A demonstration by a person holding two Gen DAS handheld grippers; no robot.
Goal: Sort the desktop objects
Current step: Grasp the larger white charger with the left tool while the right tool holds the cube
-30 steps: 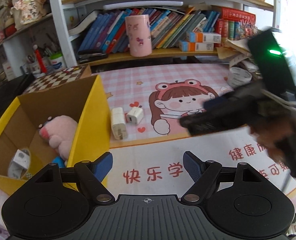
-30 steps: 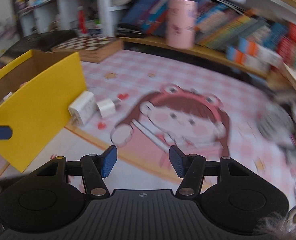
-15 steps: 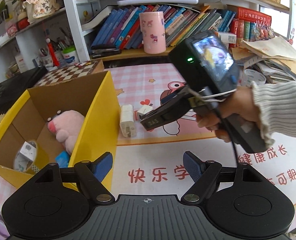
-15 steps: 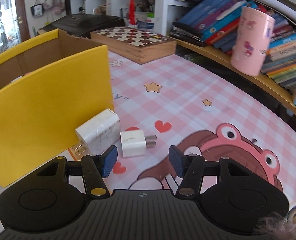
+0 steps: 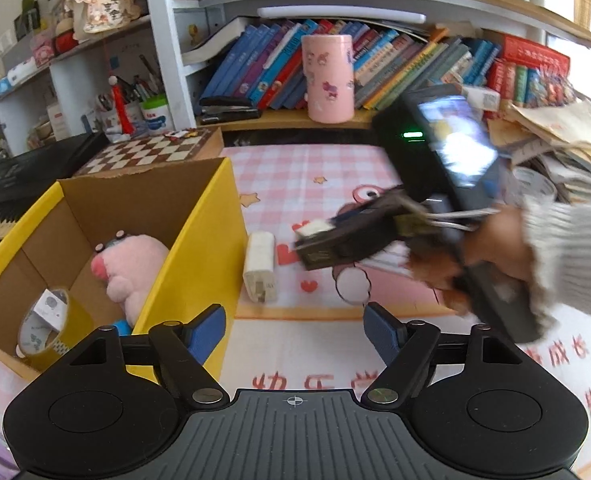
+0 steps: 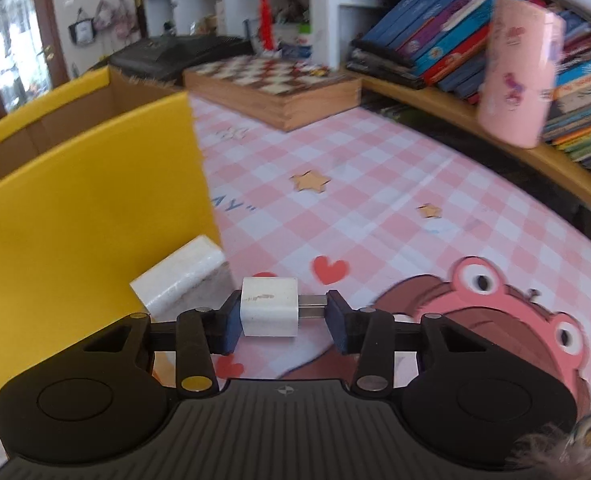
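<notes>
Charger cube (image 6: pixel 269 312), small and white (metal plug end pointing right), is clamped between the blue pads of the right gripper (image 6: pixel 283 318), just above the cartoon mat (image 6: pixel 375 208). A larger white adapter (image 5: pixel 260 266) is seen lying beside the yellow box (image 5: pixel 199 248). The left gripper (image 5: pixel 295 330) is held wide apart, gripping nothing

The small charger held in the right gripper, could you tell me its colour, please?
White, with a metal plug; the small charger shows best in the right wrist view.
</notes>
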